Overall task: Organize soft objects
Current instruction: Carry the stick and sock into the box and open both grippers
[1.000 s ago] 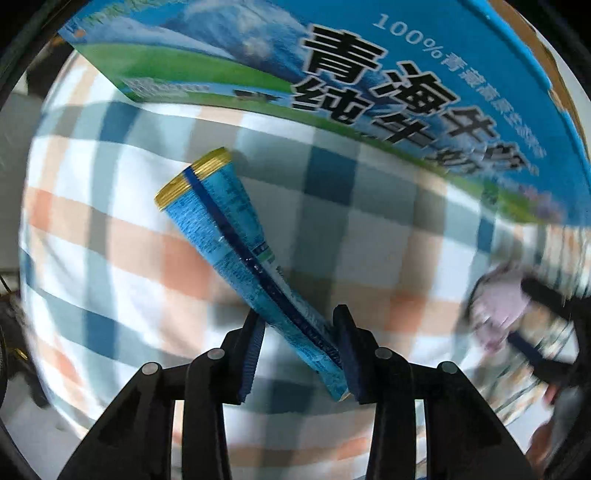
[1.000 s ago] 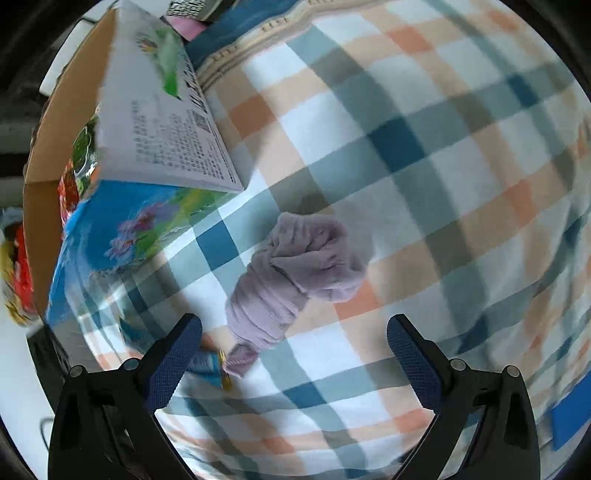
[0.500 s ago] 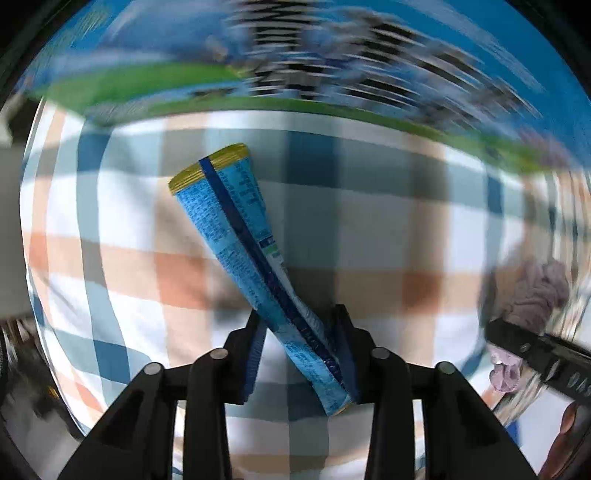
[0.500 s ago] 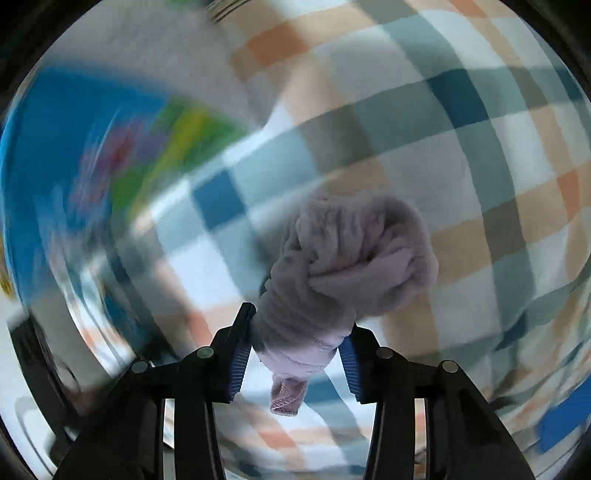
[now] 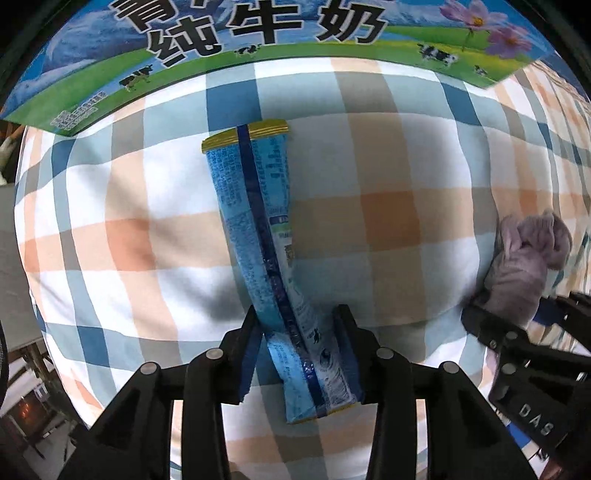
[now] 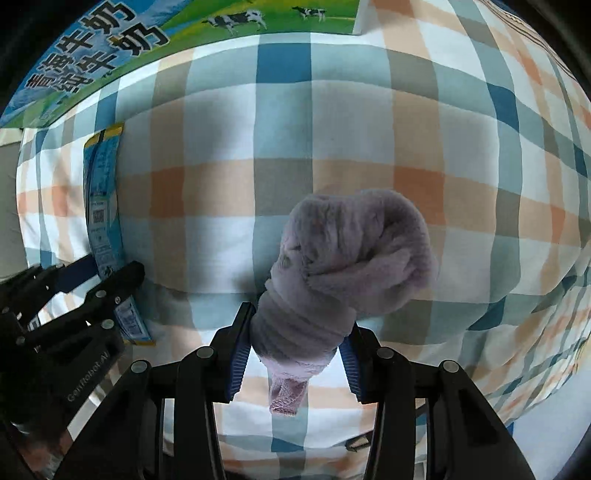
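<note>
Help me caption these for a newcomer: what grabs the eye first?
The long blue packet with a gold end stands out between the left gripper jaws, which are opening, over the plaid cloth. Beside it, the right gripper squeezes a fuzzy lilac sock bundle; a milk carton lies beyond.

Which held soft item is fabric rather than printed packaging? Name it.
The lilac rolled sock in the right claw. The left claw, jaws opening, has the glossy blue pouch between them.

Milk carton [image 5: 258, 40] walls the far side; checked cloth [image 5: 388, 184] seemingly clear.
</note>
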